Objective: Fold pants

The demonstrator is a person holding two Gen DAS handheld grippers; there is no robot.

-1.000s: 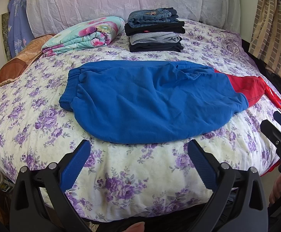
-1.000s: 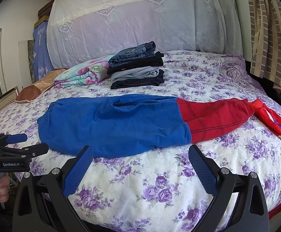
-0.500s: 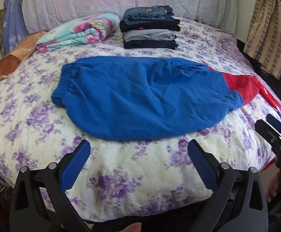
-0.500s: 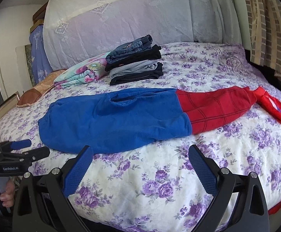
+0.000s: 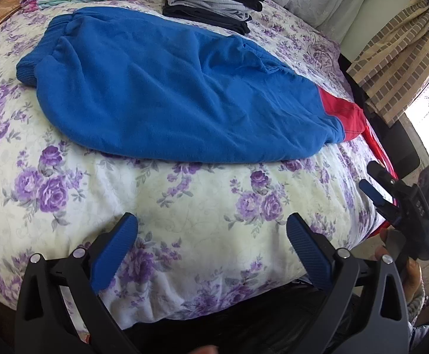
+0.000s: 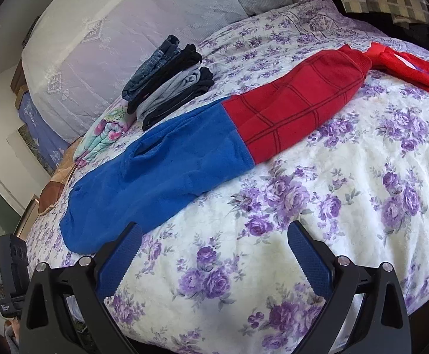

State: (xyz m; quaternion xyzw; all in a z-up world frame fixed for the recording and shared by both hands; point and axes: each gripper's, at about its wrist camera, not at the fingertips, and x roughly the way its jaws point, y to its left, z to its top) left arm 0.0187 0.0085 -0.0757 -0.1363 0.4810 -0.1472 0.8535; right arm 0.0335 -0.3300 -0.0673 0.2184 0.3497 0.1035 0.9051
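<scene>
We hover both grippers, left [image 5: 211, 243] and right [image 6: 214, 250], jaws spread wide and empty, over the bed's [image 5: 185, 194] near edge, pants [image 5: 170, 88] flat just beyond, so let's pinch cuff and waistband evenly for a square fold.

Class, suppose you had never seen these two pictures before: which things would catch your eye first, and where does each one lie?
First the blue and red pants, spread lengthwise across the purple-flowered bedspread, blue half on the left and red legs on the right. Behind them, toward the head of the bed, stands a neat stack of folded clothes. Low in each view an open hand-held gripper, left and right, hangs over the near edge.
</scene>
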